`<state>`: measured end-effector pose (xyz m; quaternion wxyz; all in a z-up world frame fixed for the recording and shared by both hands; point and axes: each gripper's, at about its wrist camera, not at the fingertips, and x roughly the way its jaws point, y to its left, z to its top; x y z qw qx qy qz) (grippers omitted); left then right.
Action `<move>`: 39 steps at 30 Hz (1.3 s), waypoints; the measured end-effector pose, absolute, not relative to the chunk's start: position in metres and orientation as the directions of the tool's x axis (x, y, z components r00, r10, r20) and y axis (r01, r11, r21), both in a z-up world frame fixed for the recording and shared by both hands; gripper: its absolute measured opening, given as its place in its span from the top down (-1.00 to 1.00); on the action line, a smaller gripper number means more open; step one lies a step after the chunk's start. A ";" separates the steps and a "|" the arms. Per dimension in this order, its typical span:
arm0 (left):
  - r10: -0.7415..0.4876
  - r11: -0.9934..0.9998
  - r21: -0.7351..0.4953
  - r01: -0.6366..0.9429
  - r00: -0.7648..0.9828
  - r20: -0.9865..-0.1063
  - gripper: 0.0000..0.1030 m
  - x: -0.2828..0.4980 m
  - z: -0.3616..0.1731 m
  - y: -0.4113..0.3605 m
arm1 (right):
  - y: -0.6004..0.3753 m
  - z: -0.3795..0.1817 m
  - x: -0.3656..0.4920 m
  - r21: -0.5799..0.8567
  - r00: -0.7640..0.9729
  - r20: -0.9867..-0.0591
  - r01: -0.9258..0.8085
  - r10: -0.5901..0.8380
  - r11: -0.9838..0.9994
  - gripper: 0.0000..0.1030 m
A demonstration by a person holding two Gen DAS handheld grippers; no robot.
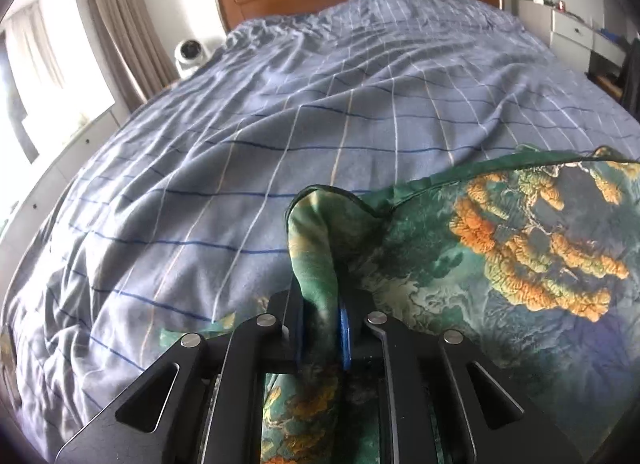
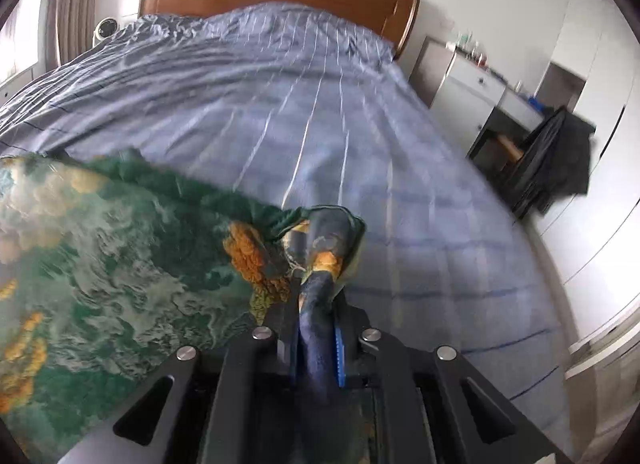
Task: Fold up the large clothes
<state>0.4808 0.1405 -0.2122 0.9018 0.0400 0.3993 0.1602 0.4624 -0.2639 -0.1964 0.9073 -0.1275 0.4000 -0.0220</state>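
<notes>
Both grippers, left gripper [image 1: 322, 328] and right gripper [image 2: 316, 328], are clamped on bunched corners of the green printed cloth [image 1: 500, 248], stretched between them above the bed [image 1: 240, 151]. The right view is blurred, but folding seems barely begun; no finished fold shows.

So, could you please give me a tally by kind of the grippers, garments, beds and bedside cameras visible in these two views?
Grippers: 2, the left gripper and right gripper, each shut on the cloth
Printed green garment: 1
Bed with blue checked cover: 1
White camera beside the headboard: 1
Total: 5
</notes>
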 end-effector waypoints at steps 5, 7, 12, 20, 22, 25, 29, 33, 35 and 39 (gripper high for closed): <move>0.277 0.955 0.133 -0.265 0.635 -0.722 0.72 0.488 -0.223 0.151 | -0.267 -0.220 0.464 -0.210 0.686 -0.716 -0.035 -0.130 0.977 0.74; 0.272 0.956 0.126 -0.265 0.636 -0.723 0.71 0.490 -0.225 0.152 | -0.270 -0.223 0.467 -0.186 0.680 -0.724 -0.037 -0.112 0.982 0.71; 0.289 0.952 0.150 -0.266 0.628 -0.723 0.70 0.490 -0.226 0.149 | -0.275 -0.227 0.469 -0.131 0.676 -0.733 -0.034 -0.073 0.991 0.69; 0.334 0.936 0.207 -0.284 0.541 -0.772 -0.12 0.494 -0.198 0.151 | -0.297 -0.202 0.469 -0.015 0.638 -0.770 -0.001 -0.011 1.000 0.36; 0.285 0.948 0.142 -0.285 0.560 -0.778 -0.56 0.482 -0.179 0.162 | -0.308 -0.183 0.462 0.009 0.650 -0.760 0.026 -0.010 1.000 0.00; 0.214 0.961 0.056 -0.271 0.597 -0.773 -0.67 0.452 -0.159 0.173 | -0.328 -0.140 0.439 0.029 0.723 -0.691 0.044 -0.012 0.999 -0.14; 0.148 0.972 -0.001 -0.235 0.615 -0.775 -0.68 0.406 -0.156 0.172 | -0.327 -0.103 0.400 0.068 0.747 -0.658 -0.067 0.095 0.995 -0.14; 0.186 0.974 0.062 -0.218 0.618 -0.764 -0.68 0.371 -0.170 0.159 | -0.297 -0.104 0.347 0.146 0.687 -0.664 -0.269 0.296 0.952 -0.14; 0.189 0.970 0.048 -0.239 0.614 -0.767 -0.68 0.362 -0.178 0.160 | -0.283 -0.122 0.324 0.181 0.642 -0.682 -0.317 0.351 0.931 -0.14; 0.164 0.964 -0.004 -0.267 0.601 -0.782 -0.70 0.354 -0.181 0.165 | -0.289 -0.170 0.309 0.201 0.589 -0.746 -0.246 0.311 0.948 -0.10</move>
